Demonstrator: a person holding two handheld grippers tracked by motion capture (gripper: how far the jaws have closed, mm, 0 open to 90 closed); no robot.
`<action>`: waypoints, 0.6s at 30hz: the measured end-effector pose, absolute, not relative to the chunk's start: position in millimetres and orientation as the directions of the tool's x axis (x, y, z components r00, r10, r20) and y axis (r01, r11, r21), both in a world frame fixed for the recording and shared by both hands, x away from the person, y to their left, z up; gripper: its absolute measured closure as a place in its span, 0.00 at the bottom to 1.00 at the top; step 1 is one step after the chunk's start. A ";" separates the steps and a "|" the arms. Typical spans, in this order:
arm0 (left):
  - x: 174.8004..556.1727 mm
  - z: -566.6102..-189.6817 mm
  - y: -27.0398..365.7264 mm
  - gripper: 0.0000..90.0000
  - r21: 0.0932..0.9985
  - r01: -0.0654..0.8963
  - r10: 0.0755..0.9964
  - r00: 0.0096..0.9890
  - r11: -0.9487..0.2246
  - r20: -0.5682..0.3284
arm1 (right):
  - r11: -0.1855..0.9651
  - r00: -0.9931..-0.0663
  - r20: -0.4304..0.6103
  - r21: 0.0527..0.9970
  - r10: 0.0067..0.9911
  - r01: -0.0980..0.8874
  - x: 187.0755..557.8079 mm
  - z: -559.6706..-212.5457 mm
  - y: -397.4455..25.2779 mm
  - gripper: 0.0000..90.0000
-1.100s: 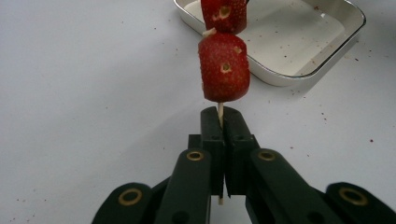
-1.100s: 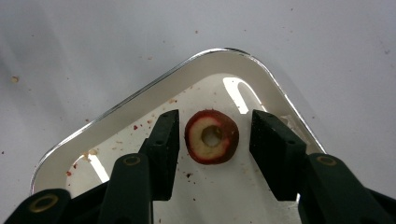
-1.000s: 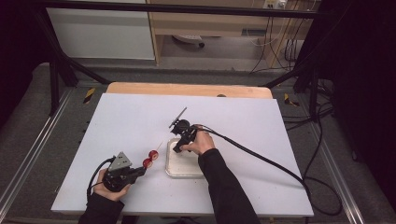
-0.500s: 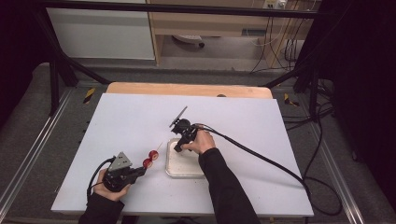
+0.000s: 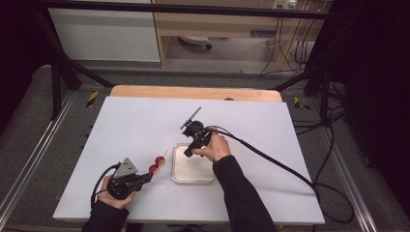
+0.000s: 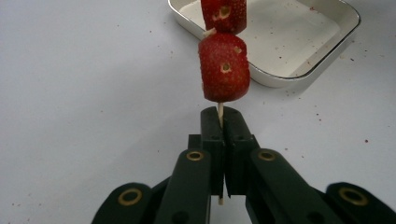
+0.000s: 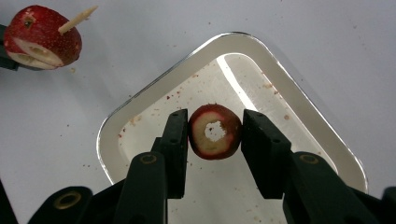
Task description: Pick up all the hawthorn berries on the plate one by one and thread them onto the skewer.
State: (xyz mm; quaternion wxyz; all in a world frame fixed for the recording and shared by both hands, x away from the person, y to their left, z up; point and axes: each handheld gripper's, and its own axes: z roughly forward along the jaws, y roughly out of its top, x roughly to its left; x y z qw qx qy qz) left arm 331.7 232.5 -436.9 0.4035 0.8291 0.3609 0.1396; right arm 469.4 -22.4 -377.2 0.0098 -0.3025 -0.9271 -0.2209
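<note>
Overhead, high view:
Tabletop [image 5: 270, 145]: a white sheet over a wooden board whose far edge shows.
Tray [image 5: 192, 175]: small, pale, shallow, near the middle of the tabletop on the person's side.
Left tool [image 5: 147, 177]: held low at the left by the left hand [image 5: 116, 193], pointing right toward the tray, with a grey three-cornered plate on top.
Skewer [image 5: 168, 152]: thin stick running from the left tool up and to the right, carrying two red strawberry pieces [image 5: 157, 165] just left of the tray.
Right tool [image 5: 187, 152]: held by the right hand [image 5: 215, 147] over the tray's far edge, pointing down at it; a black cable trails off to the right.

Left gripper view:
Left tool [image 6: 220, 123]: jaws pressed together, pinching the skewer [image 6: 220, 113], which stands up between them.
Strawberry pieces [image 6: 224, 67]: two on the stick, one just above the jaws, the second above it at the top edge.
Tray [image 6: 299, 70]: beyond the fruit, on the tabletop [image 6: 93, 84], inside speckled with red crumbs.

Right gripper view:
Right tool [image 7: 215, 135]: jaws pinching a round strawberry slice [image 7: 215, 131] from both sides.
Strawberry slice: red rim, pale flesh, a hole through its middle, held over the tray [image 7: 154, 98].
Skewer tip [image 7: 77, 19]: pokes out of a strawberry piece [image 7: 39, 35] at upper left.
</note>
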 end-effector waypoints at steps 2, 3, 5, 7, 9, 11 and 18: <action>330.8 -436.2 231.2 0.98 0.772 0.482 0.709 0.703 -0.415 -0.057 | 0.707 -0.810 0.160 0.415 0.564 0.573 466.4 -375.5 -28.0 0.69; 330.8 -436.2 231.2 0.98 0.772 0.482 0.709 0.703 -0.415 -0.057 | 0.697 -0.804 0.168 0.419 0.571 0.582 464.7 -375.0 -31.0 0.69; 329.7 -435.5 229.2 0.98 0.775 0.479 0.709 0.703 -0.413 -0.056 | 0.664 -0.784 0.194 0.437 0.589 0.607 461.0 -375.3 -37.9 0.69; 328.9 -435.0 227.6 0.98 0.776 0.476 0.709 0.703 -0.414 -0.053 | 0.631 -0.772 0.222 0.466 0.596 0.621 457.9 -376.7 -47.8 0.69; 328.4 -434.8 226.3 0.98 0.777 0.474 0.710 0.703 -0.415 -0.050 | 0.581 -0.752 0.252 0.504 0.609 0.639 454.0 -377.9 -57.0 0.69; 327.8 -434.8 224.1 0.98 0.778 0.472 0.710 0.703 -0.414 -0.048 | 0.535 -0.741 0.291 0.541 0.605 0.649 450.5 -379.0 -65.8 0.69; 323.9 -434.2 208.0 0.98 0.785 0.459 0.710 0.704 -0.417 -0.034 | 0.360 -0.698 0.372 0.655 0.612 0.664 434.2 -384.4 -94.8 0.69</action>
